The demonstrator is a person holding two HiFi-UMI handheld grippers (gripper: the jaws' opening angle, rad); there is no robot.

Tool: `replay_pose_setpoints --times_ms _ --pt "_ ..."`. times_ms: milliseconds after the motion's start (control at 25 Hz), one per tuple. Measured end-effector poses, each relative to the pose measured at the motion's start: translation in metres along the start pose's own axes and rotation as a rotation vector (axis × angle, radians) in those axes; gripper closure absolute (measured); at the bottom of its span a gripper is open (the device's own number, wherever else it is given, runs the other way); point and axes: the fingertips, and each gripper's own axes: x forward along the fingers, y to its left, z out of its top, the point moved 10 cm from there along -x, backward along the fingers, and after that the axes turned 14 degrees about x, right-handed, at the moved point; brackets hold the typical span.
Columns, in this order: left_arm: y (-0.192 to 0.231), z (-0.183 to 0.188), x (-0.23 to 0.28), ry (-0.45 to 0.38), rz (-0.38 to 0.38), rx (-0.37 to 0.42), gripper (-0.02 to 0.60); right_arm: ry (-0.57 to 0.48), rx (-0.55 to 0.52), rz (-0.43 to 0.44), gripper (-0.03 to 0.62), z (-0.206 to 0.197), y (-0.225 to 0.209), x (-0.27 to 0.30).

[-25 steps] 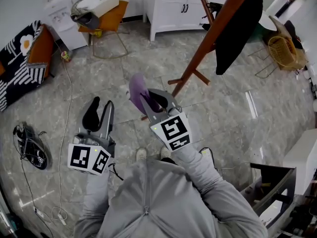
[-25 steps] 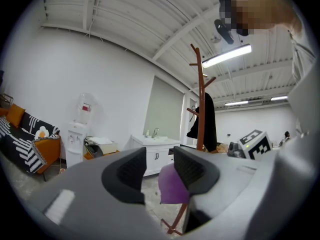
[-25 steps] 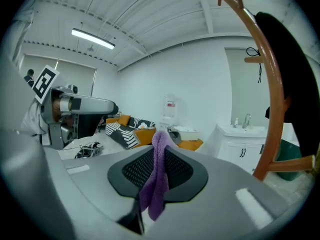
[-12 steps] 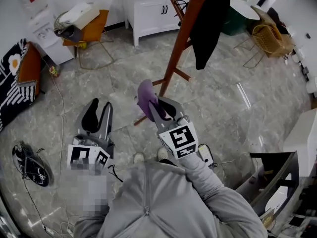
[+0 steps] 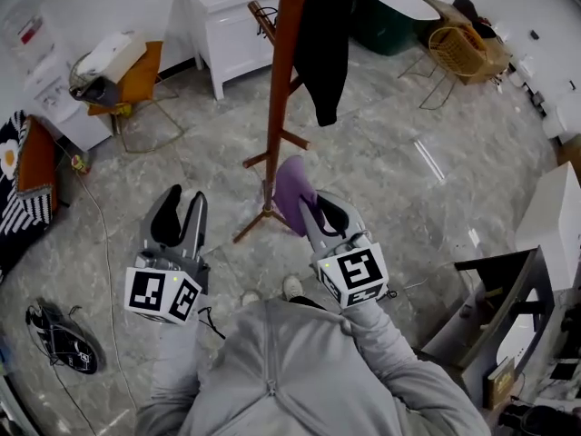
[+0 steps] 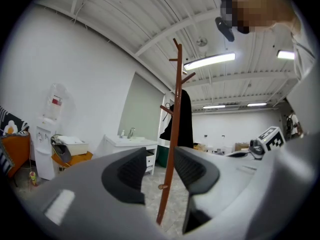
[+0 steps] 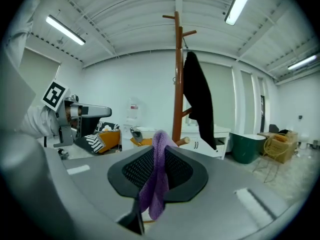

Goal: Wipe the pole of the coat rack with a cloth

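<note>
Here, right gripper clamping cloth, pole ahead

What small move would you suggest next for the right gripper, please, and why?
Probably ease the right gripper forward until the cloth touches the pole. Its jaws are shut on the cloth, and in the right gripper view the pole stands straight ahead, behind the cloth, with no contact showing. The left gripper is open and empty, so it needs no move yet.
</note>
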Motion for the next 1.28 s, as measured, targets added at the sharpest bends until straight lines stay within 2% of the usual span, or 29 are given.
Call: replay_pose_setpoints --times_ms 320,640,840,1280 --pt "-0.016 0.007 0.023 -0.015 -0.061 0.008 0.403 -0.062 0.026 -0.17 0.539 0.008 -0.042 -0.041" --pt "-0.015 0.012 0.032 -0.014 -0.061 0.017 0.403 -0.156 0.018 -0.286 0.539 0.025 -0.067 -0.065" --pt "-0.014 0.014 0.036 -0.016 -0.054 0.025 0.403 -0.204 0.021 -0.307 0.539 0.033 -0.074 -0.072" --pt "-0.009 0.018 0.043 -0.04 -0.042 0.039 0.403 -0.273 0.014 -0.296 0.539 0.042 -0.073 -0.071"
